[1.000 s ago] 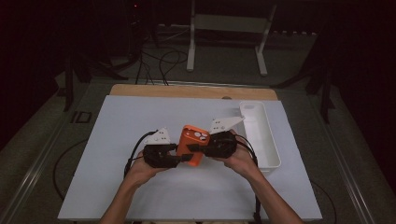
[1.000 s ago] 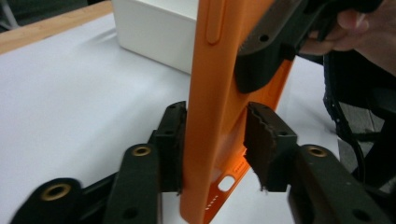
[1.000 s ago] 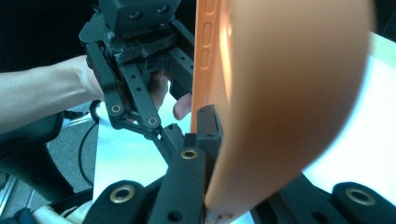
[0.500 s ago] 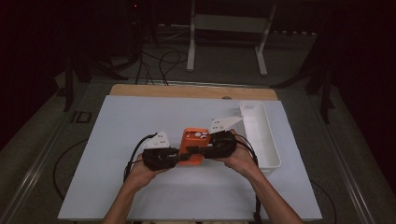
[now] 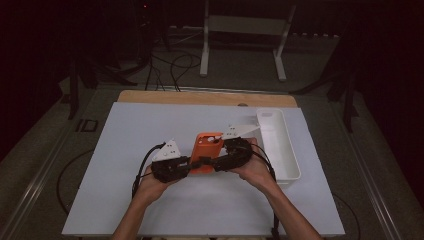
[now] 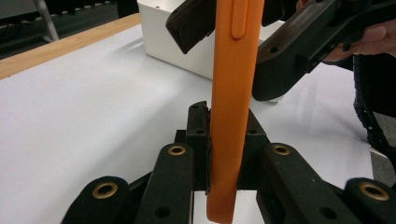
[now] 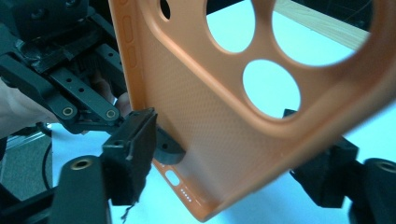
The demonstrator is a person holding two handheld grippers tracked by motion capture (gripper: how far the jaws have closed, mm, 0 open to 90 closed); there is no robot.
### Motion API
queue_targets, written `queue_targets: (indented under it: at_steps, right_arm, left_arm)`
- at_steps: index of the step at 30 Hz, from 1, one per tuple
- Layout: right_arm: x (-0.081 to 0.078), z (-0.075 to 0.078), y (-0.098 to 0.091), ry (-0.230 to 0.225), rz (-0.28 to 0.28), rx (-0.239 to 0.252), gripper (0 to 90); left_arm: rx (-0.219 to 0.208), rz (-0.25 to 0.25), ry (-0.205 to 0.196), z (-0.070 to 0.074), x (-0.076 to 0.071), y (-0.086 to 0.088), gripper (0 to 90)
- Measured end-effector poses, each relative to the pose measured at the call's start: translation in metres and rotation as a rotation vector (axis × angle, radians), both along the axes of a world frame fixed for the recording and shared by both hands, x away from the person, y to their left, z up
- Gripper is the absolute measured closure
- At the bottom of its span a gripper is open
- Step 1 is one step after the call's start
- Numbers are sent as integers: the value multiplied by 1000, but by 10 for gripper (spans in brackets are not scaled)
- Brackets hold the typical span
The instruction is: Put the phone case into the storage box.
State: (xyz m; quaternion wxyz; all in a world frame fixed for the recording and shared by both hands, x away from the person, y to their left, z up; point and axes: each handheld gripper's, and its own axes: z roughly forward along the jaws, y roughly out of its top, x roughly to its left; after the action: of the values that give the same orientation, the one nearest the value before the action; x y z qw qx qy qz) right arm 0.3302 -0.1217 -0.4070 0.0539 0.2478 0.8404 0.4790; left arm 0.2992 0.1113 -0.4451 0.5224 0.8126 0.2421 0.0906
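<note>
An orange phone case (image 5: pixel 207 146) with round camera holes is held above the white table between two black grippers. My left gripper (image 5: pixel 196 163) comes from the left and is shut on the case's lower edge; in the left gripper view its jaws (image 6: pixel 224 149) clamp the thin edge of the case (image 6: pixel 232 93). My right gripper (image 5: pixel 212 162) comes from the right. Its jaws have just been opening. In the right gripper view they (image 7: pixel 229 163) stand apart on either side of the case (image 7: pixel 224 121), off its faces.
A long white tray (image 5: pixel 291 150) stands on the table just right of my right hand. The white table top (image 5: pixel 140 130) has a wooden strip (image 5: pixel 200 97) along its far edge. Cables trail from both grippers toward the near edge.
The case hung tilted a second ago and now sits squarer between the two grippers. Both hands have kept their places.
</note>
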Motion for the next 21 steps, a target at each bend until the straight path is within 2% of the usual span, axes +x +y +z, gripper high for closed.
queue_targets:
  at_steps: [12,21]
  right_arm:
    - [-1,1,-1,-20,-95,-21,96]
    - [-2,2,-3,-27,-138,-11,85]
  left_arm:
    - [9,72,-17,1,0,0,801]
    - [25,133,-29,2,0,0,801]
